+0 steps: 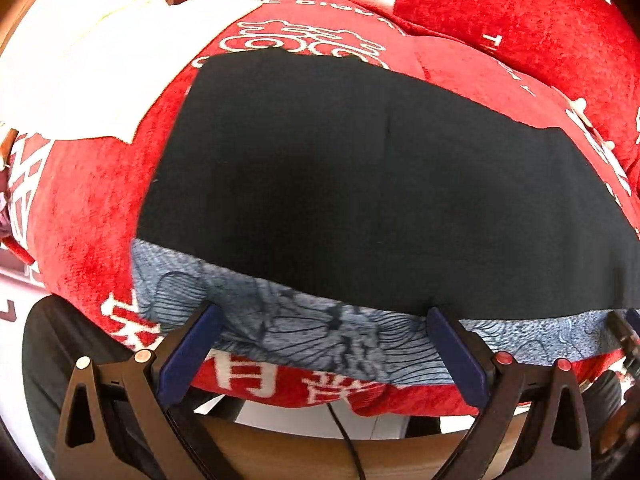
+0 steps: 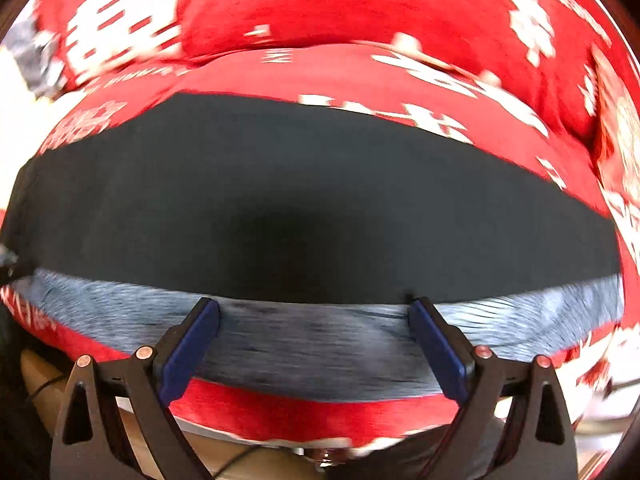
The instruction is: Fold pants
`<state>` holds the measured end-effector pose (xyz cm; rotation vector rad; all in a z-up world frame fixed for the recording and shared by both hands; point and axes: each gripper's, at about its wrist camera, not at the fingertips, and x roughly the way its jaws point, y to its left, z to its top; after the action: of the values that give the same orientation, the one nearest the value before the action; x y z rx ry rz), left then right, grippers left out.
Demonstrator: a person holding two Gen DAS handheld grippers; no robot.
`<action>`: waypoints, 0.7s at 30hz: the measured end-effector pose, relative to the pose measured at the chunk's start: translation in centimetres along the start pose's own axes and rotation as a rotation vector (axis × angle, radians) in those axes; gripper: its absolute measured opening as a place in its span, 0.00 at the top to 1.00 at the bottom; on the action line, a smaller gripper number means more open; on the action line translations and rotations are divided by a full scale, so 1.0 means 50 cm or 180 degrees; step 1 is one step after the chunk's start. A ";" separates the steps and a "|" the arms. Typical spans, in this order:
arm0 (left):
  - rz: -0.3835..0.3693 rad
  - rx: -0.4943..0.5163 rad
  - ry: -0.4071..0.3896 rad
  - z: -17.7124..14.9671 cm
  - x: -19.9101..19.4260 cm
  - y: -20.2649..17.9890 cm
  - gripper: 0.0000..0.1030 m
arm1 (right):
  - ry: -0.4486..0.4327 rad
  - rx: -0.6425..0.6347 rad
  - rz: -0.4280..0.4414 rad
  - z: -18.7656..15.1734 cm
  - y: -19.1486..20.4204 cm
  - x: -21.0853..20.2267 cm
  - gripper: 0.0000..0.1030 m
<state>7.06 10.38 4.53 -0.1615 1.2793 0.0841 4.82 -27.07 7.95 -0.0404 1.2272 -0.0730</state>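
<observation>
Jaws of the left gripper (image 1: 322, 326) stand wide apart, empty, their blue pads (image 1: 188, 354) poised at the near edge of the pants (image 1: 360, 184). Those dark pants lie flat on a red blanket (image 1: 92, 208) with white lettering, a grey patterned band (image 1: 304, 332) running along their near edge. White cloth (image 1: 100, 72) lies at the blanket's far left.

Right view, blurred: the right gripper (image 2: 314, 320) also has its jaws wide apart, holding nothing, fingertips just over the grey band (image 2: 320, 352). Pants (image 2: 312, 208) spread across the blanket (image 2: 340, 8), reaching almost to both sides of the view.
</observation>
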 end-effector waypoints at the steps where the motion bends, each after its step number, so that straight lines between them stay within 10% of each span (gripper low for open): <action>1: 0.0044 -0.0011 0.0000 -0.002 -0.001 0.007 0.00 | 0.0007 0.0093 -0.0023 0.001 -0.030 0.002 0.06; 10: -0.0101 -0.0649 0.0229 0.002 0.015 0.122 0.00 | -0.0014 0.0843 -0.0268 -0.013 -0.270 0.013 0.01; 21: 0.0366 -0.0203 -0.0165 0.001 -0.078 0.014 0.00 | -0.0183 0.1223 -0.0489 -0.049 -0.387 -0.043 0.01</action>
<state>5.90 11.21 8.24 -0.1398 1.2344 0.2265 1.14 -46.20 10.50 0.1969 1.1339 -0.4371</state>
